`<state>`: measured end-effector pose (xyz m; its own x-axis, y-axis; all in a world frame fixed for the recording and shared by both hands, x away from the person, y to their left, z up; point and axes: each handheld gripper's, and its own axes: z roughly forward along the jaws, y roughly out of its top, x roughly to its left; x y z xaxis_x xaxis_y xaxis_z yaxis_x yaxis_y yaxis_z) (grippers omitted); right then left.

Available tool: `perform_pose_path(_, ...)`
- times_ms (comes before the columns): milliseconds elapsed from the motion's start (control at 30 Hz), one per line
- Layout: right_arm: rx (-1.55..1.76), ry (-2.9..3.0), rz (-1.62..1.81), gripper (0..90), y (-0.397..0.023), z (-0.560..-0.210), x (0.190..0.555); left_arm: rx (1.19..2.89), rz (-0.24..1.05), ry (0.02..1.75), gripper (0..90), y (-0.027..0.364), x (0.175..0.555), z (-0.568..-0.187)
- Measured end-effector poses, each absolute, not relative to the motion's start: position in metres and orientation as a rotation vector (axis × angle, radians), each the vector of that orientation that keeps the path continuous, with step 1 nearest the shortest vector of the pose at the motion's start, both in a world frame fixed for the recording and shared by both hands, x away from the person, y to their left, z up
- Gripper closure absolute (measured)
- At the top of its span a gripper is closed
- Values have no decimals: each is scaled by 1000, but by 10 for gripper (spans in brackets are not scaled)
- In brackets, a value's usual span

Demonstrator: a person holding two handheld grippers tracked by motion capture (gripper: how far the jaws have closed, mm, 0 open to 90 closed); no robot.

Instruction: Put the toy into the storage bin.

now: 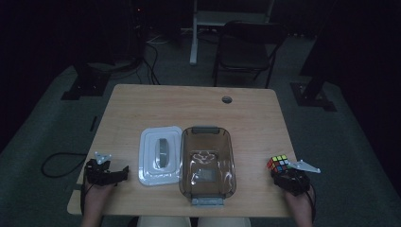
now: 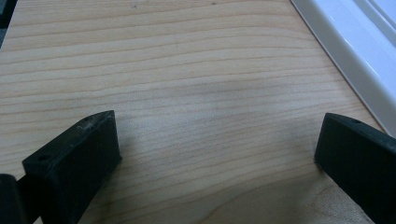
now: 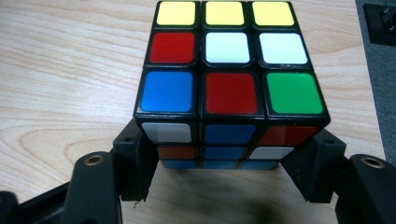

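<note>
Right gripper view: the right gripper (image 3: 229, 158) clamps a scrambled puzzle cube (image 3: 229, 70) at centre frame; at lower left of the high view, the left gripper (image 1: 124, 171) rests wide open.

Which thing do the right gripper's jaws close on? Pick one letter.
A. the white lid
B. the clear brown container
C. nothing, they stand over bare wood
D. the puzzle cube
D: in the right gripper view the right gripper has its two black jaws pressed against opposite sides of the puzzle cube, which sits on the table near its right edge.
</note>
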<state>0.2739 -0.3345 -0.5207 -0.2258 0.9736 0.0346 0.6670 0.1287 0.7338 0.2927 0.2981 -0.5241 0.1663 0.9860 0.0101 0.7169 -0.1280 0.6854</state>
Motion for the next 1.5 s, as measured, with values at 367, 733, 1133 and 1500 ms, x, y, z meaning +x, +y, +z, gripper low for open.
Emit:
perform_pose_path(367,1538,1971,956,339,-336,-506,272,1908,648,1607,6,298,293,-524)
perform_pose_path(733,1399,2008,1004,339,-325,-468,269,1908,648,1607,6,298,293,-524)
perform_pose_path(1133,1187,2075,1119,339,-303,-412,267,1905,648,1607,6,298,293,-524)
perform_pose_path(1500,949,2155,1187,339,-268,-374,257,1909,649,1606,7,298,293,-524)
